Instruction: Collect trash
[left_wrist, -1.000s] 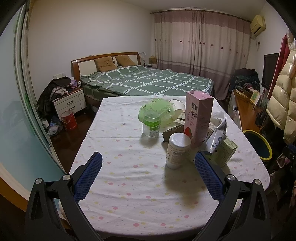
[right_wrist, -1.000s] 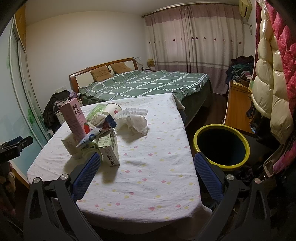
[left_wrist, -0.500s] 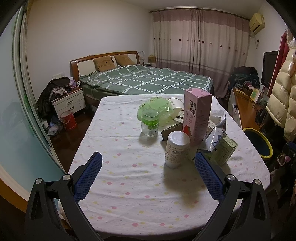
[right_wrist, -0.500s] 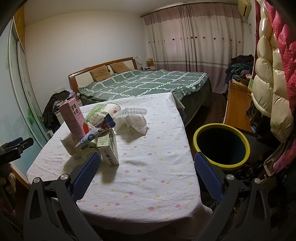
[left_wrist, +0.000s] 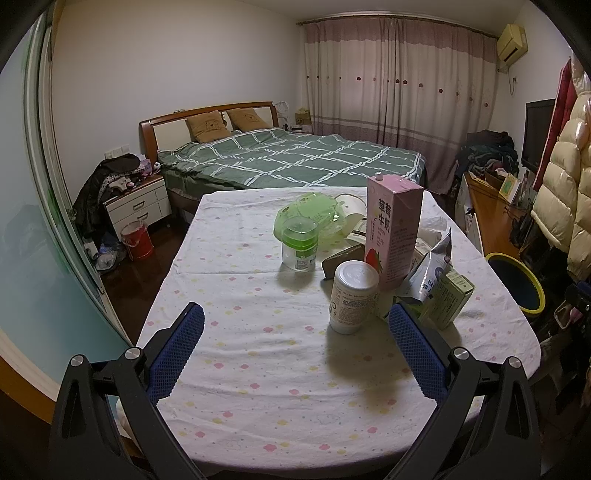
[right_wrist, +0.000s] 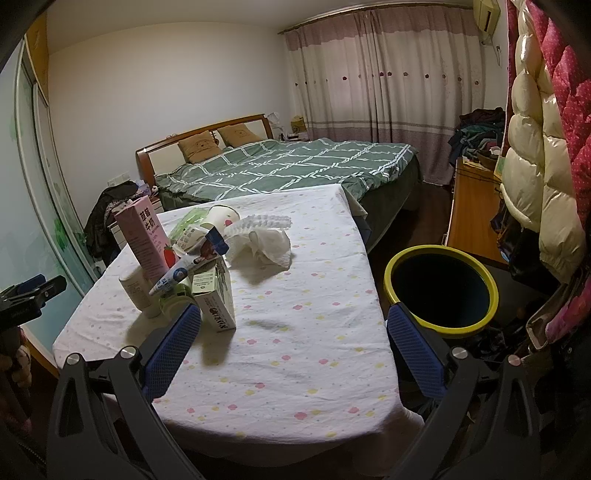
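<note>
Trash is piled on a table with a white flowered cloth (left_wrist: 258, 332): a pink milk carton (left_wrist: 393, 236), a white cylindrical can (left_wrist: 352, 297), a clear jar with a green lid (left_wrist: 298, 248), a green box (left_wrist: 448, 301), a foil pouch (left_wrist: 430, 271) and crumpled white tissue (right_wrist: 264, 242). A yellow-rimmed bin (right_wrist: 439, 288) stands on the floor to the right of the table. My left gripper (left_wrist: 295, 314) is open and empty, just short of the can. My right gripper (right_wrist: 293, 317) is open and empty over the table's near right part.
A bed with a green quilt (left_wrist: 295, 162) lies beyond the table. A nightstand (left_wrist: 135, 206) and red bucket (left_wrist: 136, 242) are at the left. A wooden desk (right_wrist: 471, 206) and hanging coats (right_wrist: 535, 147) crowd the right side.
Both grippers have edged slightly closer to the trash pile. Both stay open; nothing on the table has moved.
</note>
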